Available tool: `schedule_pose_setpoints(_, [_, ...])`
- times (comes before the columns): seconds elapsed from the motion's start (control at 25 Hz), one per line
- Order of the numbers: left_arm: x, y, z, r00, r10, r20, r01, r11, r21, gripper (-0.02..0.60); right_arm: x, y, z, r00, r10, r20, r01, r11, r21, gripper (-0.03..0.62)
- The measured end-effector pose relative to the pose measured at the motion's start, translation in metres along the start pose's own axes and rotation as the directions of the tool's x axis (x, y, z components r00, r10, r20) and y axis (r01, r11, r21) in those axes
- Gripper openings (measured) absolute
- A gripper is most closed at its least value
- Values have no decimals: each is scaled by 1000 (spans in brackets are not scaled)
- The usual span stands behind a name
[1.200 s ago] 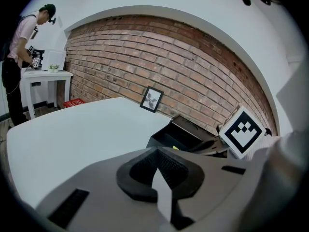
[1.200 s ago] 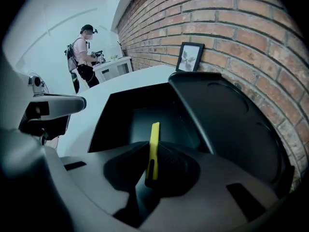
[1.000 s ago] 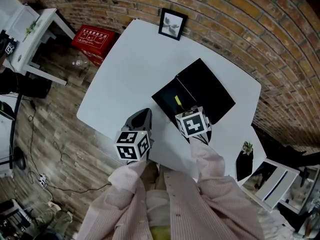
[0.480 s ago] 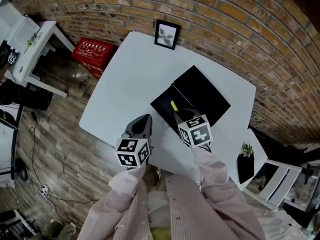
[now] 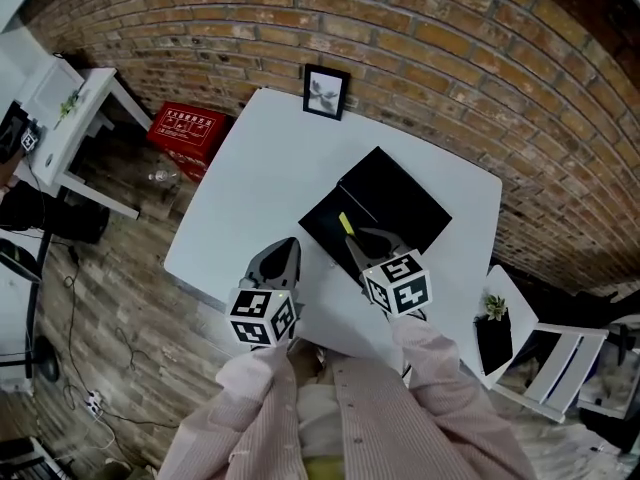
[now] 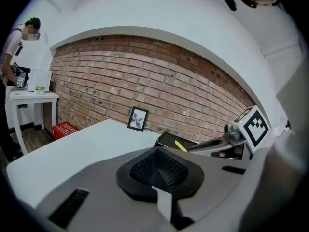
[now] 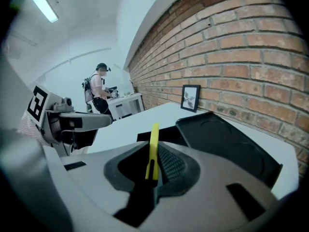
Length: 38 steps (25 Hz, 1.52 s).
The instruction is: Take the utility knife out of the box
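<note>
The yellow utility knife [image 5: 346, 223] is clamped between the jaws of my right gripper [image 5: 365, 243], lifted above the open black box [image 5: 400, 200] on the white table [image 5: 260, 158]. In the right gripper view the knife [image 7: 153, 149] stands upright between the pads of that gripper [image 7: 153, 167], with the box lid [image 7: 227, 144] lying behind it. My left gripper [image 5: 280, 259] hovers over the table's front left part, shut and holding nothing. From the left gripper view [image 6: 157, 170], the knife [image 6: 181, 146] and the right gripper [image 6: 215, 143] show above the box [image 6: 166, 139].
A framed picture [image 5: 326, 91] leans at the table's far edge against the brick wall. A red crate [image 5: 189, 128] and a white side table [image 5: 60, 118] stand on the floor at left. A small plant [image 5: 493, 304] is at right. A person [image 7: 99, 95] stands far off.
Both grippers have risen. The right one has lifted the yellow knife up out of the box's tray; the left stayed shut and empty.
</note>
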<state>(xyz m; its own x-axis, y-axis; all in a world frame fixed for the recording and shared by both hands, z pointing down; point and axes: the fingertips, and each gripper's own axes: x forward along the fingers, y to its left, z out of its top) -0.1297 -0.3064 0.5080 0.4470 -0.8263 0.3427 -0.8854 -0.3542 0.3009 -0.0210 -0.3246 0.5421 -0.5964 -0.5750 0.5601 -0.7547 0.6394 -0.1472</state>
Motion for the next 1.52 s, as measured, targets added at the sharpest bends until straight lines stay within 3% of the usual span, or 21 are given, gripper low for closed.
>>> schedule_pose_setpoints(0.44, [-23, -15, 40, 995, -21, 101, 16, 999, 50, -8, -48, 5, 41, 969, 24, 245, -34, 999, 38, 58])
schedule_pose_setpoints(1.04, [-53, -17, 91, 977, -9, 214, -16, 993, 113, -8, -102, 4, 89, 874, 2, 485, -54, 994, 94, 58])
schedule_pose_setpoints(1.52, [-76, -24, 131, 955, -37, 294, -15, 985, 173, -8, -150, -1, 125, 780, -44, 625, 0, 998, 69, 58])
